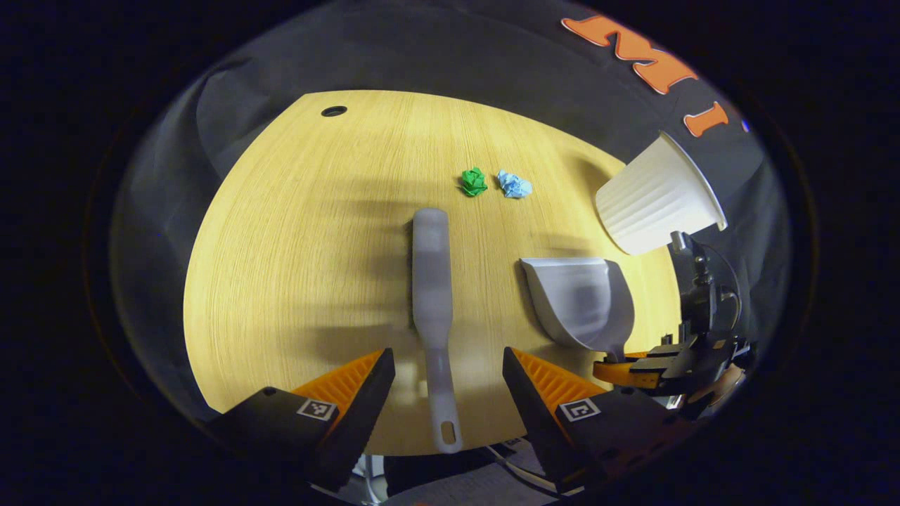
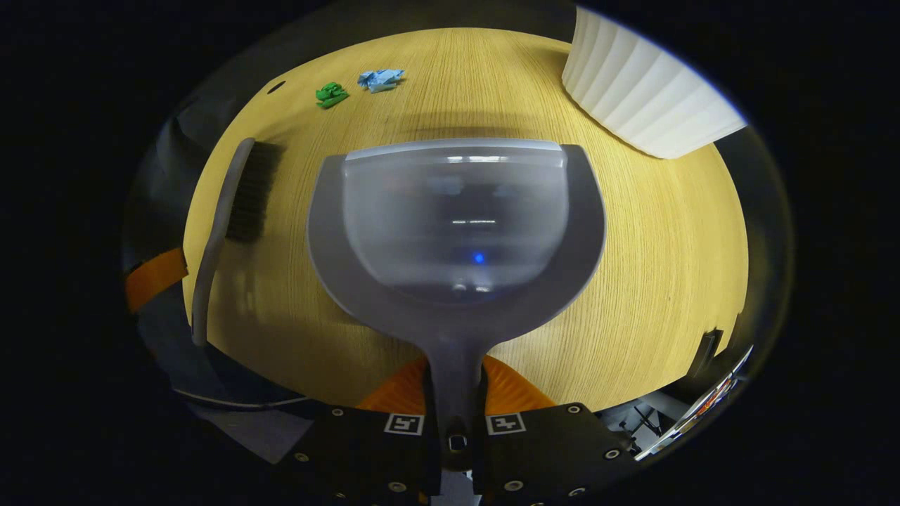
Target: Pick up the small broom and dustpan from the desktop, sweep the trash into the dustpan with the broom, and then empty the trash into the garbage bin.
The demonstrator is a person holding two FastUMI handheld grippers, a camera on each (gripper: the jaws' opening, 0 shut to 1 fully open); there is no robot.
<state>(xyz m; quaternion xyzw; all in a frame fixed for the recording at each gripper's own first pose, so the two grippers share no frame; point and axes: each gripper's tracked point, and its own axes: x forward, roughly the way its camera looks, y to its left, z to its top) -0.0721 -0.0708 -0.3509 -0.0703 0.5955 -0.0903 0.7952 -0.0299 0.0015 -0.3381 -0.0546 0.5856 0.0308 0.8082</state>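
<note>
Your left gripper [image 1: 448, 383] hangs wide open over the near desk [image 1: 295, 267] edge, fingers straddling the broom [image 1: 432, 295] handle without touching it. The broom's long axis runs straight away from you, handle end nearest, bristle head far; a drop and a squeeze should catch the handle.

Your right gripper [image 2: 455, 393] is clamped on the dustpan [image 2: 457, 225] handle, pan flat on the desk, mouth facing away, just right of the broom.

Beyond: green paper wad [image 1: 474, 181] and blue paper wad [image 1: 515, 184], side by side. White ribbed bin [image 1: 657, 197] far right.
</note>
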